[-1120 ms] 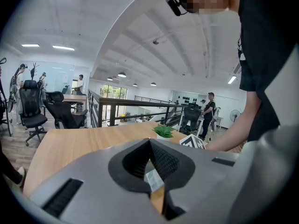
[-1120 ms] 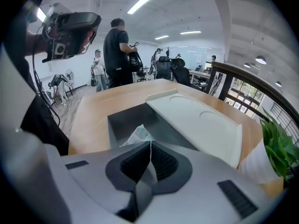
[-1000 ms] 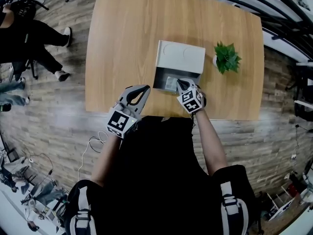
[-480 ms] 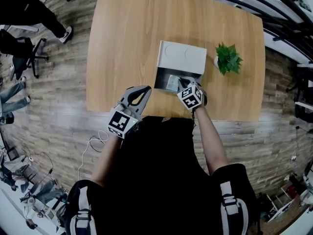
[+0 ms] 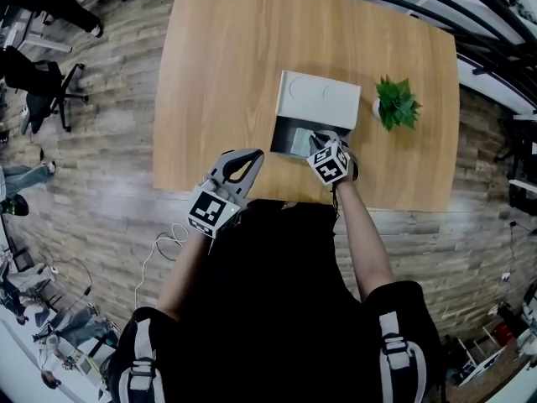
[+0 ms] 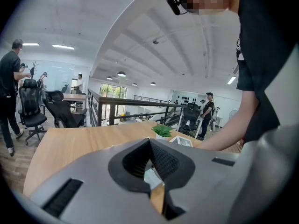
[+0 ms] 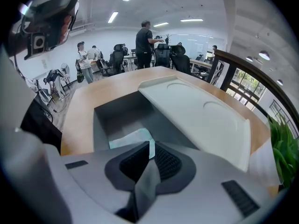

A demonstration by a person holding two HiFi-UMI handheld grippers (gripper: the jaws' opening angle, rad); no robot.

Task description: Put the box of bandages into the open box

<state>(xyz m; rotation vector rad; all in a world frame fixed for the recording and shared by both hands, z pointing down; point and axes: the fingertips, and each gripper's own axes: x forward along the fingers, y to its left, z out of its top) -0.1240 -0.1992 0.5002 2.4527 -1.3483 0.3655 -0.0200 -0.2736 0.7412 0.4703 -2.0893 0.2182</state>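
Note:
The grey open box [image 5: 281, 138] stands on the wooden table [image 5: 218, 74], its white lid [image 5: 319, 101] swung back. A pale box of bandages [image 7: 128, 139] lies flat on the open box's floor and shows as a light patch [image 5: 295, 143] in the head view. My right gripper [image 5: 315, 138] hangs over the near right part of the open box. Its jaws [image 7: 150, 145] look shut, tips just short of the bandage box's corner, with nothing seen between them. My left gripper [image 5: 250, 154] is shut and holds nothing, above the table's near edge, left of the open box.
A small green plant [image 5: 396, 103] in a white pot stands just right of the lid. Office chairs [image 5: 38, 91] and a person's legs are on the wood floor to the left. The person's arm [image 6: 233, 129] crosses the left gripper view.
My right gripper has edged slightly farther over the open box. The left gripper has hardly moved. The person on the floor at left has walked out of the head view.

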